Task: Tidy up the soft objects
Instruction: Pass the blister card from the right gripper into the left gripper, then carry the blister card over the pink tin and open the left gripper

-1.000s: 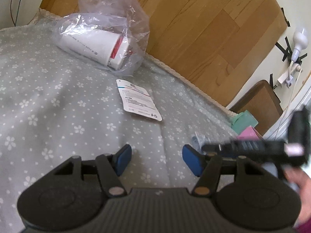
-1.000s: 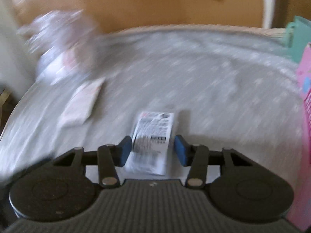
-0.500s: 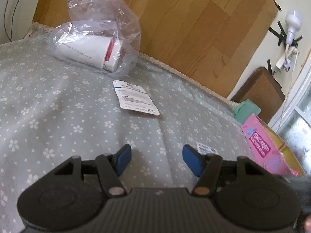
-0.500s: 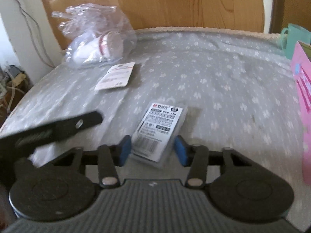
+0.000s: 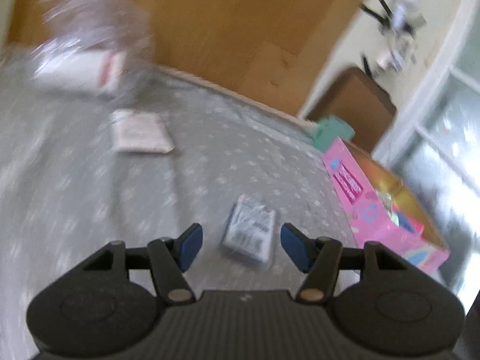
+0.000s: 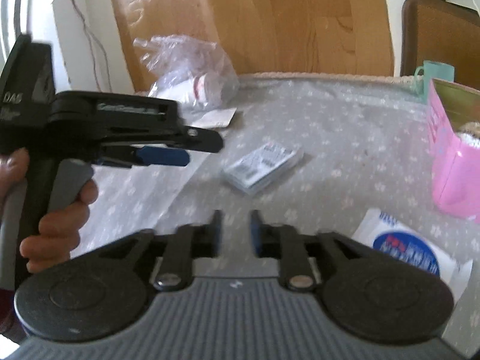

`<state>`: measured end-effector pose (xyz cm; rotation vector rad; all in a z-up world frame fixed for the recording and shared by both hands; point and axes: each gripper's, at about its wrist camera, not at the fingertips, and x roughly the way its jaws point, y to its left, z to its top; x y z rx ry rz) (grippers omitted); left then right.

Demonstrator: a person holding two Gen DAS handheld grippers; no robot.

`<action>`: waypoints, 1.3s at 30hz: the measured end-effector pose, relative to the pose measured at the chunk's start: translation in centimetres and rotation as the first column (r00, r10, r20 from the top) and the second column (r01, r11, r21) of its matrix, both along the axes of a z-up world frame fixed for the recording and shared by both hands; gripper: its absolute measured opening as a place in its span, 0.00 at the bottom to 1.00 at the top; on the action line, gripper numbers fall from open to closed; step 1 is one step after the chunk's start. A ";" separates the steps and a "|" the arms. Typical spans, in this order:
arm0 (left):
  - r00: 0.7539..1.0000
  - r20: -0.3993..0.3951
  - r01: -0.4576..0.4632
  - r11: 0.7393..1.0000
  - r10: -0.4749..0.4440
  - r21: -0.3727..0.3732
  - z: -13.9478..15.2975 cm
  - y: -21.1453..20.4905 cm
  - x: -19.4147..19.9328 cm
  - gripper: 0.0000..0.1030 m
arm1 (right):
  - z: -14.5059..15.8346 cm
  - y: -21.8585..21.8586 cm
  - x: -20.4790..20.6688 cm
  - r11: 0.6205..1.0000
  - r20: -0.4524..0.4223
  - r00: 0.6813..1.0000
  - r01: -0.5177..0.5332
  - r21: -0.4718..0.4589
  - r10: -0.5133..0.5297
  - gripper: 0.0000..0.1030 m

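The right gripper [image 6: 235, 229] is hovering low over the flowered grey cloth [image 6: 345, 138] with its jaws drawn nearly together on nothing. Just right of it a white packet with a blue round label [image 6: 405, 252] is lying on the cloth. The left gripper [image 5: 240, 241] is hanging with its jaws spread wide and empty, and a small clear-wrapped pack [image 5: 250, 232] is lying flat on the cloth between and just beyond its fingertips. To the right, a pink box [image 5: 375, 210] is sitting at the cloth's edge. Farther off, a white card [image 5: 139, 132] is lying flat, and beyond it a crumpled plastic bag [image 6: 192, 69] is resting near the wooden board [image 6: 285, 21].
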<state>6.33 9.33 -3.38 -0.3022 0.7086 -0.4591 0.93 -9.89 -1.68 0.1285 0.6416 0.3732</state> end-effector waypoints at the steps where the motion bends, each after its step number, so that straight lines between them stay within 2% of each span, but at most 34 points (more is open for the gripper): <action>1: 0.999 0.001 0.035 0.999 -0.035 0.033 0.4 -1.0 0.7 0.57 | -0.1 -0.1 0.6 1.000 0.003 1.000 0.012 -0.003 -0.012 0.55; 4: 0.992 -0.035 0.128 0.982 -0.124 0.137 0.5 -4.2 3.1 0.60 | -0.5 -0.2 2.8 0.999 -0.029 0.999 0.033 0.015 -0.033 0.57; 7: 0.985 -0.054 0.170 0.969 -0.162 0.182 0.4 -5.6 4.9 0.67 | -1.1 0.1 5.1 0.998 -0.079 0.996 0.054 0.039 -0.051 0.57; 9: 0.983 -0.076 0.175 0.969 -0.164 0.175 0.3 -5.6 5.8 0.67 | -1.5 0.4 6.4 0.997 -0.105 0.993 0.066 0.042 -0.061 0.58; 12: 0.973 -0.109 0.219 0.965 -0.205 0.143 -0.4 -5.2 6.5 0.64 | -1.7 1.7 7.5 0.999 -0.082 0.995 0.049 0.009 -0.048 0.58; 14: 0.975 -0.078 0.216 0.966 -0.207 0.144 -1.0 -5.1 6.0 0.64 | -1.8 2.3 7.5 0.998 -0.052 0.997 0.056 -0.025 -0.057 0.58; 16: 0.978 -0.067 0.205 0.968 -0.197 0.146 -1.3 -4.8 5.2 0.63 | -1.9 1.5 7.2 0.997 -0.049 0.996 0.080 0.015 -0.079 0.50; 18: 0.978 -0.089 0.194 0.978 -0.187 0.080 -1.3 -4.2 4.4 0.62 | -1.6 0.8 6.5 0.993 -0.044 0.993 0.111 0.033 -0.109 0.45; 20: 0.983 -0.069 0.174 0.984 -0.172 0.029 -1.0 -3.8 3.0 0.62 | -1.1 0.8 4.7 0.990 0.018 0.990 0.140 0.020 -0.141 0.38; 24: 0.986 0.012 0.166 0.986 -0.166 0.017 0.4 -5.0 0.3 0.61 | 0.5 -0.3 1.7 0.981 0.121 0.974 0.191 0.025 -0.193 0.36; 30: 0.962 0.126 0.241 0.970 -0.242 0.023 4.7 -9.9 -1.9 0.61 | 4.0 -4.4 -1.3 0.942 0.279 0.901 0.332 0.046 -0.331 0.35; 36: 0.899 0.196 0.384 0.920 -0.391 0.072 6.9 -19.4 -2.5 0.61 | 4.6 -11.6 -2.7 0.861 0.330 0.801 0.501 0.085 -0.499 0.35; 39: 0.868 0.184 0.455 0.887 -0.461 0.075 6.7 -24.5 -1.7 0.62 | 4.0 -15.3 -2.7 0.806 0.323 0.747 0.584 0.098 -0.580 0.38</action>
